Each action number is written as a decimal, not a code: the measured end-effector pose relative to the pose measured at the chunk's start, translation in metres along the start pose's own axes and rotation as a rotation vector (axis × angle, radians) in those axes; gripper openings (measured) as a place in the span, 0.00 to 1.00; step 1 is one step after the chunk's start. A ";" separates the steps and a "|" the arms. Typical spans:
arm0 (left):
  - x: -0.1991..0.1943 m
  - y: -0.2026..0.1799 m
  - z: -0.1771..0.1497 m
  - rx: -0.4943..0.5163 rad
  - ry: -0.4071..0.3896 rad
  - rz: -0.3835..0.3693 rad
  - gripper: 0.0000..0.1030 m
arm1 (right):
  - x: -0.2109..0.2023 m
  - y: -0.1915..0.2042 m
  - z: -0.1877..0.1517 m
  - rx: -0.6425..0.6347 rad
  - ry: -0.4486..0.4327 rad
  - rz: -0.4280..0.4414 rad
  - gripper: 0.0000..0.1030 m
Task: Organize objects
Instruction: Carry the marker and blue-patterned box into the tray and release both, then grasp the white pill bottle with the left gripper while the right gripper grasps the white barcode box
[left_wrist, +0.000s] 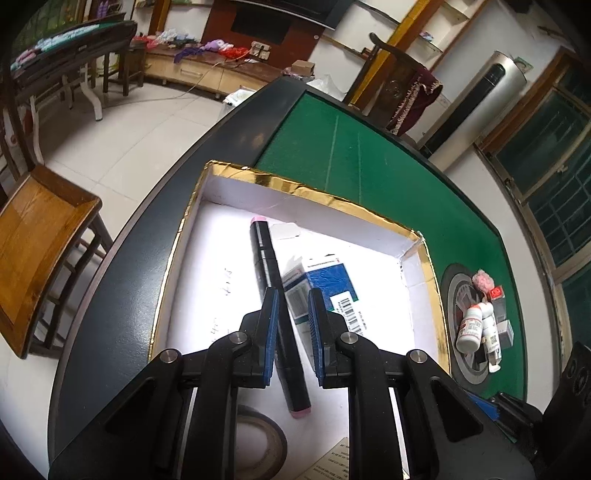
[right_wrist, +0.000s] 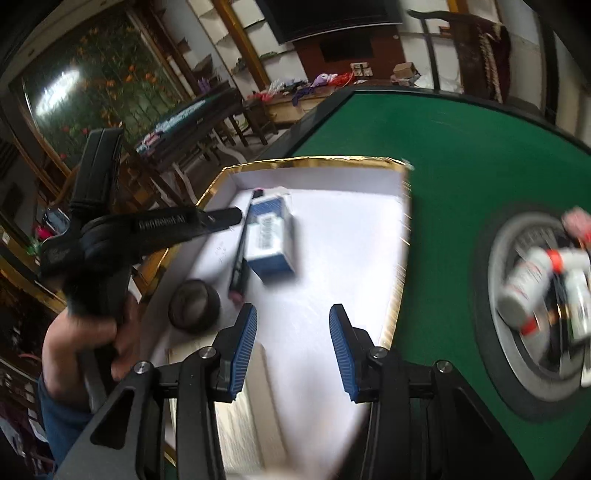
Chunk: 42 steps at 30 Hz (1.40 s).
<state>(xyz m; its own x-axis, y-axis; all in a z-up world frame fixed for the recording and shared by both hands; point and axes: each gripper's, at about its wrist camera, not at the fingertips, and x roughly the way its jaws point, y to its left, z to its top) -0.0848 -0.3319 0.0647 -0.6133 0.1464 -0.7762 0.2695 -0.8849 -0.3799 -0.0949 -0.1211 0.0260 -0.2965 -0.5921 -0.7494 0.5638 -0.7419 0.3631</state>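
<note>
L gripper (left_wrist: 291, 295) clamped on black marker (left_wrist: 275, 310), mid-barrel: light, rigid, slick, prob rolls. R gripper (right_wrist: 293, 321) empty, jaws apart, over box (right_wrist: 314, 164).

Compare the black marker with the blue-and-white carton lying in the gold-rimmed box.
The marker is a slim black cylinder with pink ends; the carton is a flat-sided blue-and-white pack. The carton bears a barcode; the marker shows no label. The marker is longer, the carton wider. Both lie flat, side by side, in the box.
</note>
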 end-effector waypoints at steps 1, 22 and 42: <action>-0.001 -0.002 -0.001 0.006 -0.006 0.003 0.14 | -0.005 -0.007 -0.003 0.013 -0.004 0.010 0.40; -0.036 -0.115 -0.041 0.241 -0.071 -0.109 0.37 | -0.080 -0.089 -0.032 0.117 -0.153 -0.026 0.47; 0.094 -0.273 -0.067 0.560 0.181 0.097 0.55 | -0.176 -0.211 -0.057 0.297 -0.315 -0.129 0.51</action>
<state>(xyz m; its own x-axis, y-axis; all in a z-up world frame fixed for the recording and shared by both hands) -0.1665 -0.0471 0.0616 -0.4558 0.0830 -0.8862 -0.1447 -0.9893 -0.0182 -0.1177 0.1574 0.0494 -0.5957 -0.5219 -0.6106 0.2745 -0.8467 0.4558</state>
